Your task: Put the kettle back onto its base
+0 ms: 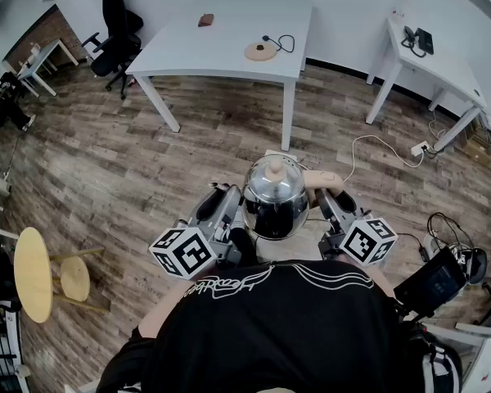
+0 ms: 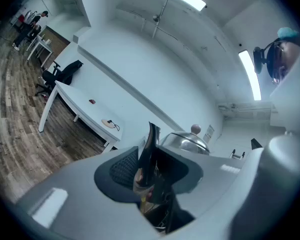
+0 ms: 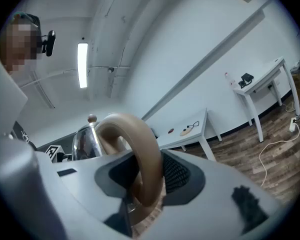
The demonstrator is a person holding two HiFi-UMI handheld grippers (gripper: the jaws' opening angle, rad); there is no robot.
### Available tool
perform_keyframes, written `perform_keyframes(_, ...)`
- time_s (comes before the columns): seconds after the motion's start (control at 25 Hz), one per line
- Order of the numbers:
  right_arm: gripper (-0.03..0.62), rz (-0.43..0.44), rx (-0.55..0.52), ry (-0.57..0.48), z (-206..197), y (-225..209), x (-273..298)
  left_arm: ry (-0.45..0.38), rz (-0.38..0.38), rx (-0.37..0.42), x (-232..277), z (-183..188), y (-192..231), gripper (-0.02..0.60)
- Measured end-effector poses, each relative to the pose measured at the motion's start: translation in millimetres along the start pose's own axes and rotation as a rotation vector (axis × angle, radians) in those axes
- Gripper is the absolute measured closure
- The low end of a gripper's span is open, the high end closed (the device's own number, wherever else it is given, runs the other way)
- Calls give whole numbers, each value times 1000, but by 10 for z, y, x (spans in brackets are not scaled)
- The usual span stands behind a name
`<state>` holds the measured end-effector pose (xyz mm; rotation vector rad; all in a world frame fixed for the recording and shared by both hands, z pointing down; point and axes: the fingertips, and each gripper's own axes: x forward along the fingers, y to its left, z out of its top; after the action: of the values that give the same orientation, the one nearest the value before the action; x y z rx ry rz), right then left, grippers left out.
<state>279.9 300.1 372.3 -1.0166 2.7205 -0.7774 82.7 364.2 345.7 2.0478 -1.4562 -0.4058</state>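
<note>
A shiny steel kettle [image 1: 274, 199] with a wooden lid knob hangs in the air in front of the person's chest, held from both sides. My left gripper [image 1: 233, 196] is shut on its dark spout [image 2: 151, 149], and the lid [image 2: 186, 141] shows just past the jaws. My right gripper [image 1: 327, 196] is shut on the beige loop handle [image 3: 140, 154], with the steel body [image 3: 87, 141] behind it. The round beige base [image 1: 261, 51] with its black cord lies far ahead on a white table [image 1: 229, 31]. That base also shows small as a disc [image 2: 107, 123] and a disc [image 3: 186, 131] in the gripper views.
Wooden floor lies between me and the white table. A second white desk [image 1: 434, 56] stands at the right, a black office chair [image 1: 114, 31] at the back left, and a round wooden stool [image 1: 33, 273] at the left. A white cable [image 1: 376, 146] trails on the floor.
</note>
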Motion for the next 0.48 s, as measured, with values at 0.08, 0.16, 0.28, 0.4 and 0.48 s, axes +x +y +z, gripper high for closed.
perform_keyframes(0.08, 465, -6, 1, 3, -25, -56, 201, 7, -2, -6, 111, 69, 180, 462)
perform_keyframes(0.16, 465, -14, 3, 6, -34, -114, 434, 14, -4, -11, 248, 170, 377, 462)
perform_keyframes(0.28, 465, -32, 12, 1, 4, -211, 854, 30, -21, -12, 537, 406, 697, 462)
perform_keyframes(0.4, 465, -66, 21, -11, 74, -342, 1311, 59, -57, -11, 903, 673, 1037, 462)
perform_keyframes(0.48, 465, -95, 29, -19, 128, -447, 1647, 79, -78, -14, 1180, 866, 1282, 462)
